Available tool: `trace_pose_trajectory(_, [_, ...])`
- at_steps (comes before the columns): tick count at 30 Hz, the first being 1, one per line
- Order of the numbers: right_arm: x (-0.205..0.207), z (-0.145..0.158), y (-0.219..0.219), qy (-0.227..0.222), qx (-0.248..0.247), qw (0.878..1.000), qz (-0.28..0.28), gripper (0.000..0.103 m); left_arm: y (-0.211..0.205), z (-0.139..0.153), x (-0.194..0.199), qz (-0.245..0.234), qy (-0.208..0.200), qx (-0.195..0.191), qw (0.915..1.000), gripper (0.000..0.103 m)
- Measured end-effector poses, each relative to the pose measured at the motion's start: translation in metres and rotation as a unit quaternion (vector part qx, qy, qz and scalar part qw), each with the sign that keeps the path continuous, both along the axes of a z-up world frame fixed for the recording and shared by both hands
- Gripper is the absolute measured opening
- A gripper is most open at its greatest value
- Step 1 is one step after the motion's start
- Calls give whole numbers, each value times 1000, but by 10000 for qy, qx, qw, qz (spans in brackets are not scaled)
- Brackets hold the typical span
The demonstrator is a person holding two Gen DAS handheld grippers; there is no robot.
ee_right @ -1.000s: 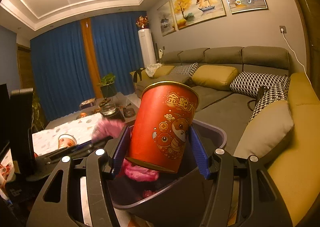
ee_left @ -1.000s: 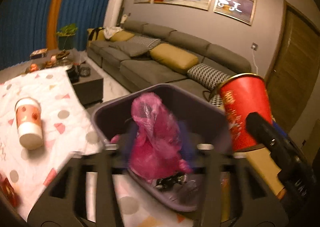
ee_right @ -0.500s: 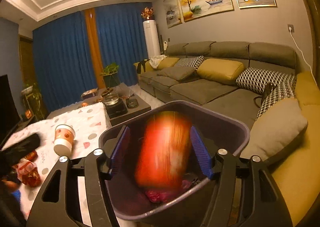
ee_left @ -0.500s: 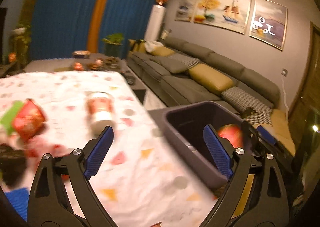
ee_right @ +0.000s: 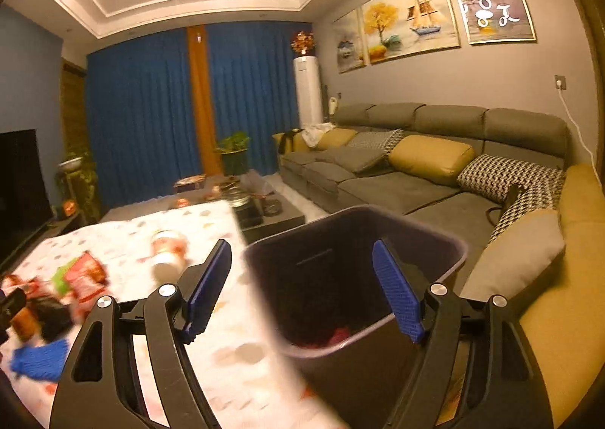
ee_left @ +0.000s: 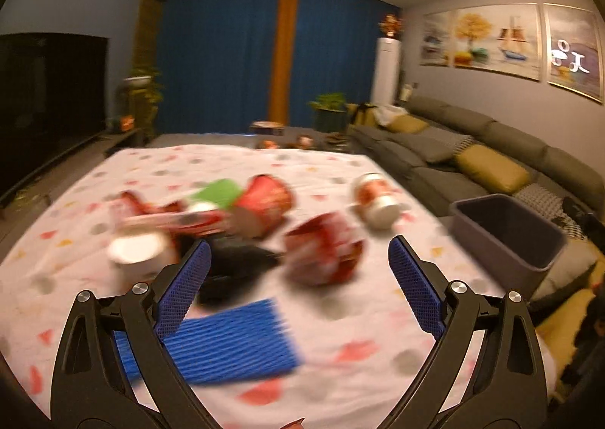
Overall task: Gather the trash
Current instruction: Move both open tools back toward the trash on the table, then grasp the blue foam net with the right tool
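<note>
Trash: I see a blurred heap on the tabletop (ee_left: 340, 172), ahead of my left gripper (ee_left: 298, 270).
Red cup (ee_left: 325, 253): on its side, nearest my left jaws, between them in view but not touched.
Second red cup (ee_left: 264, 204): tipped over, farther back, against a green packet (ee_left: 221, 191).
White cup (ee_left: 138, 253): left of the heap, mouth toward me.
Paper cup (ee_left: 376, 198): lying apart from the heap, toward the bin (ee_left: 503, 228) side.
Black item (ee_left: 234, 266): just ahead of my left finger; too blurred for me to name.
Blue mat (ee_left: 227, 346): flat on the cloth, below the heap.
Left jaws: wide apart, holding nothing.
Right gripper (ee_right: 302, 285): above the bin (ee_right: 446, 259), jaws wide apart, holding nothing.
Bin: dark, off the tabletop's right edge, beside the sofa (ee_right: 416, 149); I see something pink and red at its bottom.
Tabletop: covered in white cloth with coloured spots.
</note>
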State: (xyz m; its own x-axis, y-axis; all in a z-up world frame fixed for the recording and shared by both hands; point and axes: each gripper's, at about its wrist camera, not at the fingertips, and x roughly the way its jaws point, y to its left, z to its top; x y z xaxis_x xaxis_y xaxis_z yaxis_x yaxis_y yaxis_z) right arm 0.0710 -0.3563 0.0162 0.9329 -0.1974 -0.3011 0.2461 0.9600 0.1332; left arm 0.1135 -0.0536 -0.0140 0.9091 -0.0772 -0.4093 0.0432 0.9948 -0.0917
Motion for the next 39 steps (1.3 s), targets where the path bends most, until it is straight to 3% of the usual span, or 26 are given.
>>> trace_pose_trajectory(12, [-15, -16, 124, 407, 162, 9895, 1379, 75, 106, 2, -54, 887, 1, -112, 9960, 93])
trace_pose_trajectory(23, [7, -48, 219, 1270, -3, 9639, 2339, 75, 156, 3, -82, 1225, -139, -252, 9920, 93])
trace_pose_trajectory(34, [39, -75, 257, 2066, -62, 9414, 2665, 75, 180, -4, -78, 1314, -124, -425, 9903, 93])
trace_pose_trajectory(39, [54, -85, 265, 2459, -44, 9288, 2772, 66, 184, -6, -76, 1326, -104, -470, 9900, 93])
